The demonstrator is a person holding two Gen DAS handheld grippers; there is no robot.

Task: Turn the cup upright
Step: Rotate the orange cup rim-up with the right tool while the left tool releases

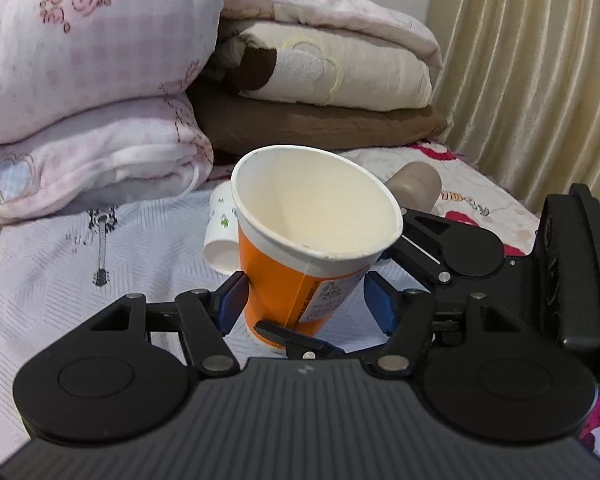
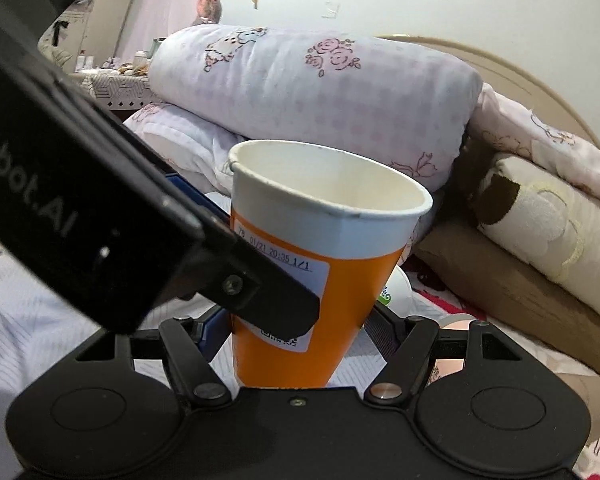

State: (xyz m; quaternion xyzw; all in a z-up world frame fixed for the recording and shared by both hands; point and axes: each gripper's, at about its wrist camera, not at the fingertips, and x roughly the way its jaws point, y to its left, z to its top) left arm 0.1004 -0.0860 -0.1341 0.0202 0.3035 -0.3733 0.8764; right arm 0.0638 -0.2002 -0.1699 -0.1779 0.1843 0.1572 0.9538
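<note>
An orange and white paper cup (image 1: 300, 264) stands mouth up, tilted, on the pale bedspread; it also shows in the right wrist view (image 2: 320, 248). My left gripper (image 1: 306, 306) has its blue pads either side of the cup's lower body, with a clear gap at the right pad. My right gripper (image 2: 296, 328) straddles the cup's lower part, its pads near the walls; contact is unclear. The left gripper's body (image 2: 100, 216) crosses in front of the cup in the right wrist view. The right gripper's black fingers (image 1: 432, 240) reach in from the right in the left wrist view.
A white paper cup (image 1: 220, 232) lies on its side just behind the orange one. A beige cup (image 1: 416, 188) lies on its side farther back right. Folded pink quilts (image 1: 92, 92) and cream and brown bedding (image 1: 324, 92) are stacked behind. A curtain (image 1: 540, 60) hangs at right.
</note>
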